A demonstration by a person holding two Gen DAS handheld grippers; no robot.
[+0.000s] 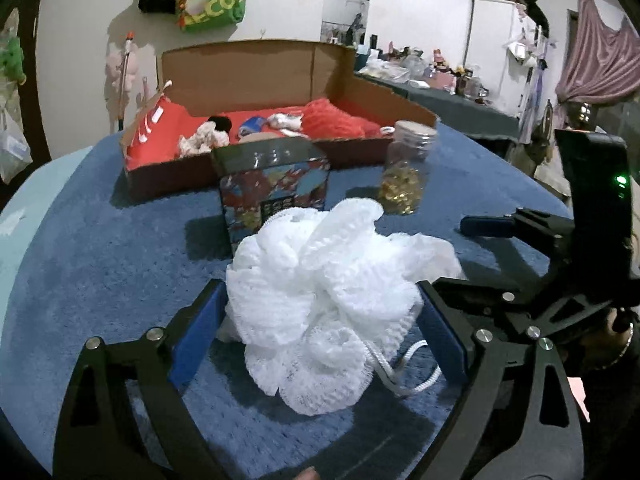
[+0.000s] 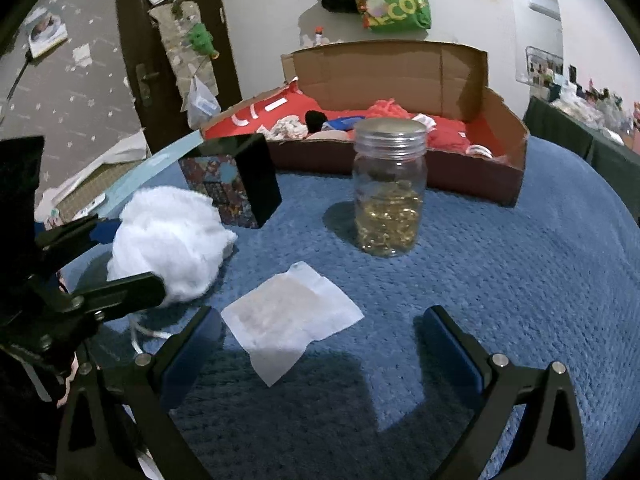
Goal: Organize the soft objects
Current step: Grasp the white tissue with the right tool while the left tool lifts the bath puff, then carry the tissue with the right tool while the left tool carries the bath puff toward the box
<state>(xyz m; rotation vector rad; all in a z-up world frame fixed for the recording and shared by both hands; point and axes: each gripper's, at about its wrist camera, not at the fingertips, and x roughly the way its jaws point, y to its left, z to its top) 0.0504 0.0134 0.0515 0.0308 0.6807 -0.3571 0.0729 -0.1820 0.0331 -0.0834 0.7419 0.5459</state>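
White mesh bath pouf (image 1: 320,308) is lying on the blue blanket (image 1: 100,260) between the left gripper's (image 1: 320,332) wide-open jaws, pads flanking it without squeezing; right gripper (image 2: 320,344) is hovering with jaws spread, holding nothing, over a white tissue (image 2: 290,320); behind are sitting a glass jar (image 2: 390,188) and the cardboard box (image 2: 400,76).

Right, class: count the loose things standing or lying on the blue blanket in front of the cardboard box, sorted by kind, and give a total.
White mesh bath sponge: 1
White paper sheet: 1
Clear plastic jar of gold pieces with a metal lid: 1
Small patterned box with a dark top: 1
Total: 4
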